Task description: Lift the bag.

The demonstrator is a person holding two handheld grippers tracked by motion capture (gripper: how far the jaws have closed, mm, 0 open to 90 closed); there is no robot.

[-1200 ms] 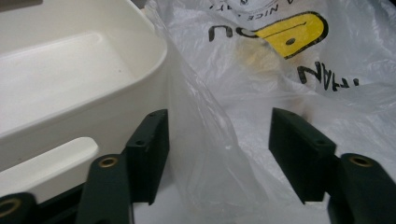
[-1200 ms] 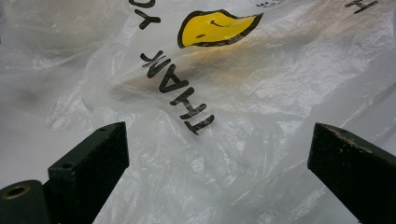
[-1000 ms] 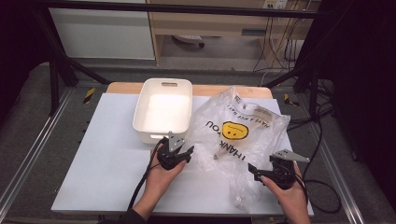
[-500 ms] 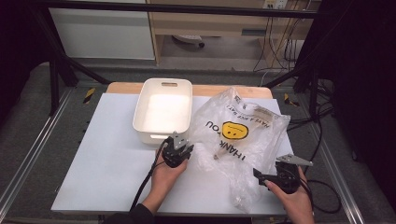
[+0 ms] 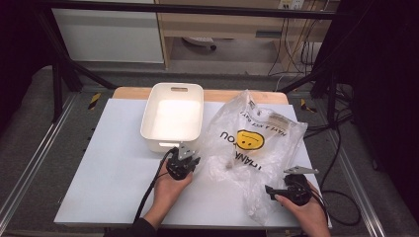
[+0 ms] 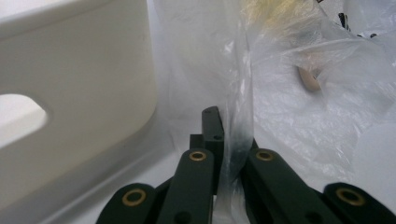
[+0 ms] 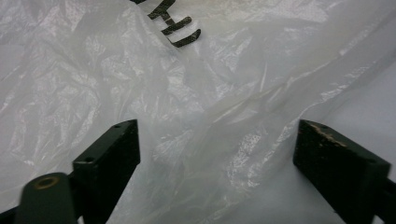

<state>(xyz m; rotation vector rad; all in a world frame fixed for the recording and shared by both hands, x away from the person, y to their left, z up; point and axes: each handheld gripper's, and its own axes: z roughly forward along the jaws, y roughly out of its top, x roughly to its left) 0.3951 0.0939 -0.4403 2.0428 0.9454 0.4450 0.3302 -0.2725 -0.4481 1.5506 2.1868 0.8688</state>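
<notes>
Left gripper view: left tool [image 6: 219, 140] pinches the plastic bag [image 6: 299, 107]; right tool [image 7: 217, 154], spread and closing, should grip next.

Left gripper [image 6: 223, 140] pinches plastic bag [image 6: 299, 112] beside tub [image 6: 79, 93].

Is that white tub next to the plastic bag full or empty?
Empty. From the high view the white tub shows only its bare pale bottom, with nothing inside it; it stands upright beside the plastic bag.
</notes>
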